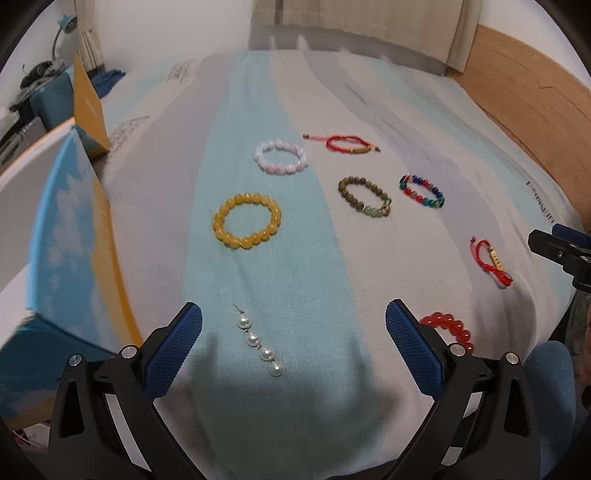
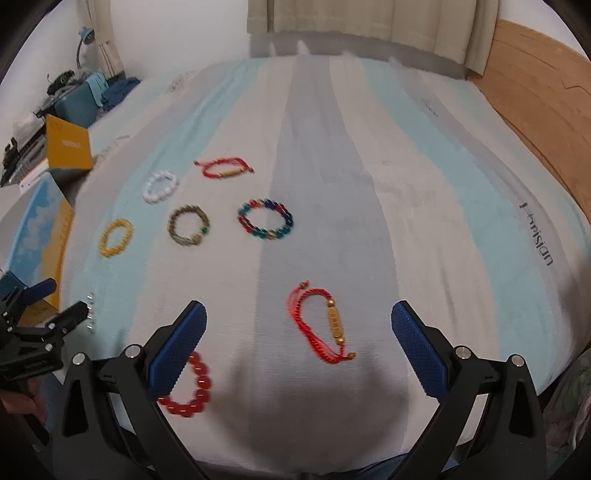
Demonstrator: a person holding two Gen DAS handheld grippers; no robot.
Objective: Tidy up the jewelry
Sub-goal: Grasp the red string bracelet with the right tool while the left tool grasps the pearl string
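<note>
Jewelry lies spread on a striped bedsheet (image 1: 303, 258). My left gripper (image 1: 293, 339) is open, and a pearl strand (image 1: 260, 345) lies between its fingers. Farther off lie a yellow bead bracelet (image 1: 246, 220), a pink-white one (image 1: 281, 156), a brown one (image 1: 364, 195), a multicolour one (image 1: 421, 191), a red cord bracelet (image 1: 345, 144), a second red cord bracelet (image 1: 493, 260) and a red bead bracelet (image 1: 448, 326). My right gripper (image 2: 299, 332) is open, with the second red cord bracelet (image 2: 325, 319) between its fingers. The red bead bracelet (image 2: 190, 386) lies by its left finger.
An open blue-and-yellow box (image 1: 70, 236) stands at the left edge of the bed; it also shows in the right wrist view (image 2: 40, 225). A wooden headboard (image 2: 543, 96) runs along the right. Curtains (image 2: 369, 22) hang at the back. Clutter fills the far left.
</note>
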